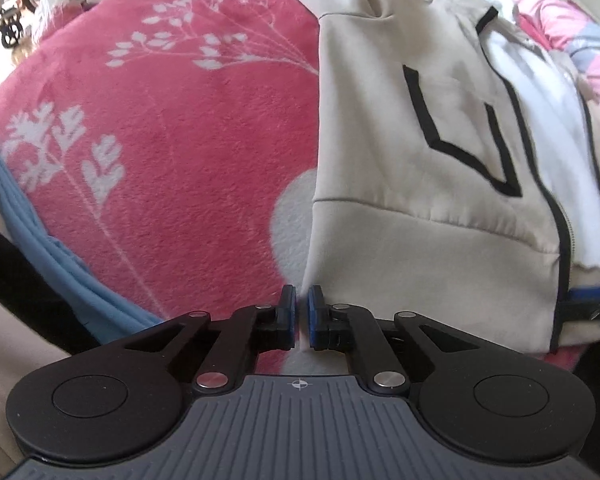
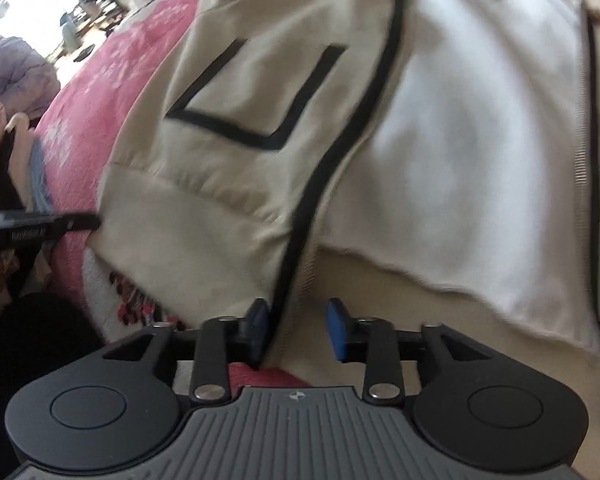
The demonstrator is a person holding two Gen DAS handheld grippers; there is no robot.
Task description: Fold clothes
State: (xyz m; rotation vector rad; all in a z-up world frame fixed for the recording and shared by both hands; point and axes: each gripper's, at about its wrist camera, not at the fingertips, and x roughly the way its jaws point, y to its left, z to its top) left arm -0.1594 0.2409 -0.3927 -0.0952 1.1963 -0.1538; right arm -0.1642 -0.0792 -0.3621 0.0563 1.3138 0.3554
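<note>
Garment: a beige zip jacket with black trim and a white lining lies spread on a pink blanket printed with white flowers.
Jacket layout: its left front panel carries a black-outlined pocket shape; the panel is folded open, so the white lining shows beside the black zip edge.
Left gripper: its blue pads are drawn almost together at the lower left corner of the hem band, with a thin edge of beige cloth pinched between them.
Left gripper in the other view: the left gripper shows as a dark tip meeting the hem's left edge from the side.
Right gripper: the jaws stand partly apart, astride the black zip edge at the bottom of the jacket.
Right contact: the left pad sits against the zip strip; the right pad stands clear of it, with beige cloth behind. No squeeze shows.
Relative position: both grippers are at the hem, the left one at the outer corner, the right one at the front opening.
Surroundings: a blue cloth lies at the blanket's left edge; other clothes are heaped to the left.
</note>
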